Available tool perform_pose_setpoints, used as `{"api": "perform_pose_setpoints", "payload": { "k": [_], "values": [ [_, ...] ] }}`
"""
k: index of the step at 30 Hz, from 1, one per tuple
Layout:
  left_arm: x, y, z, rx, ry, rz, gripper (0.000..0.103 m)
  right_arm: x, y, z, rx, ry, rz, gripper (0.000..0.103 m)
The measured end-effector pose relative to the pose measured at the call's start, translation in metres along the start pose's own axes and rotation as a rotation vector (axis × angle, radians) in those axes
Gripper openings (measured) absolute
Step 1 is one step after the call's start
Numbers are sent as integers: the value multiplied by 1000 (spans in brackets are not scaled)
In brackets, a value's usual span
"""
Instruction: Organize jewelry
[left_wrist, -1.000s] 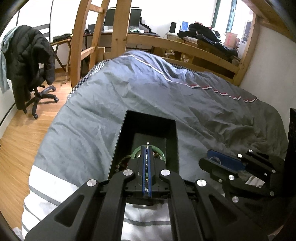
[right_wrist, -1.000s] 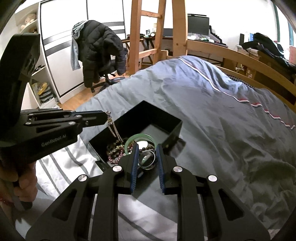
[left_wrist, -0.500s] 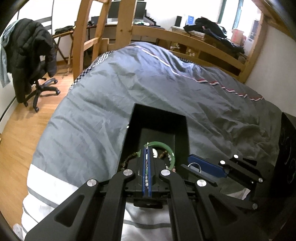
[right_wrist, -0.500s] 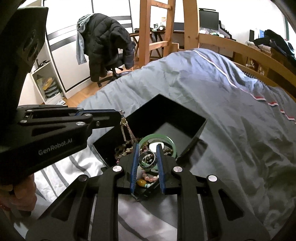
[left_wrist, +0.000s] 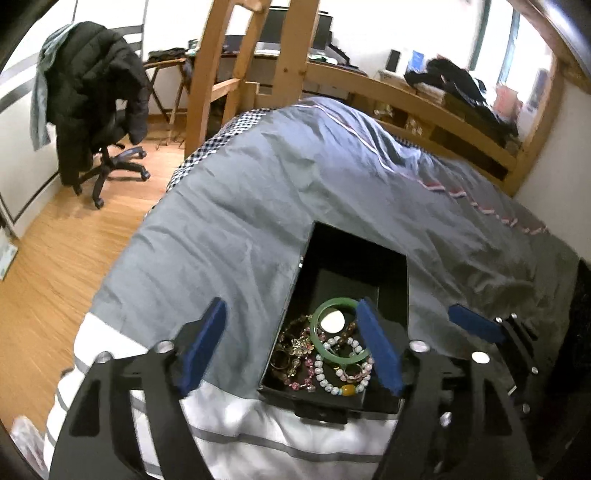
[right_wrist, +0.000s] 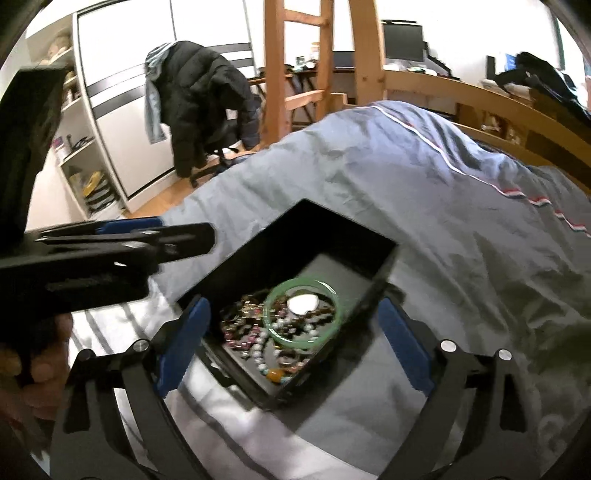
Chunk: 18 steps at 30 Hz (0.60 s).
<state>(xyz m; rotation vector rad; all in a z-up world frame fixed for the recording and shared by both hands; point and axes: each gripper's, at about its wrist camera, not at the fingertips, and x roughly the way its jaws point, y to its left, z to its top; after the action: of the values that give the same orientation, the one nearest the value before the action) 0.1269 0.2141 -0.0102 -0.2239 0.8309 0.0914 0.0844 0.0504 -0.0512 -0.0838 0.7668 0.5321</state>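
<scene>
Fingers of both the left gripper (left_wrist: 291, 347) and right gripper (right_wrist: 295, 347) are spread wide, grasping nothing. On the bed (left_wrist: 258, 206), near its foot edge, sits the black box (right_wrist: 317, 236), holding a green bangle (right_wrist: 301, 314) over beaded bracelets (left_wrist: 332, 373).

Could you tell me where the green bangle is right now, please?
The green bangle lies inside the black box on the bed, on top of the beaded bracelets, near the box's middle in both wrist views.

We see a grey duvet (left_wrist: 303, 192) on a wooden bed frame (left_wrist: 424, 107). We see a black jacket (left_wrist: 96, 85) draping an office chair (left_wrist: 107, 162) on the wood floor (left_wrist: 48, 251).
</scene>
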Motion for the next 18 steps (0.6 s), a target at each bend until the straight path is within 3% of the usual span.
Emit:
{"api": "perform_pose_setpoints", "payload": {
  "k": [3,7,10,18],
  "values": [
    [-8,8,2,-51,-15,33,93,-12,-7,3,19,-15,-13,96],
    [-26,14,5,-85,-26,31,94,-33,-6,9,26,-42,-15,99],
    [-48,8,6,-27,-55,91,97,-47,-3,13,22,-58,-18,99],
    [-90,-15,-10,91,-96,167,97,-86,4,14,24,-72,-27,99]
  ]
}}
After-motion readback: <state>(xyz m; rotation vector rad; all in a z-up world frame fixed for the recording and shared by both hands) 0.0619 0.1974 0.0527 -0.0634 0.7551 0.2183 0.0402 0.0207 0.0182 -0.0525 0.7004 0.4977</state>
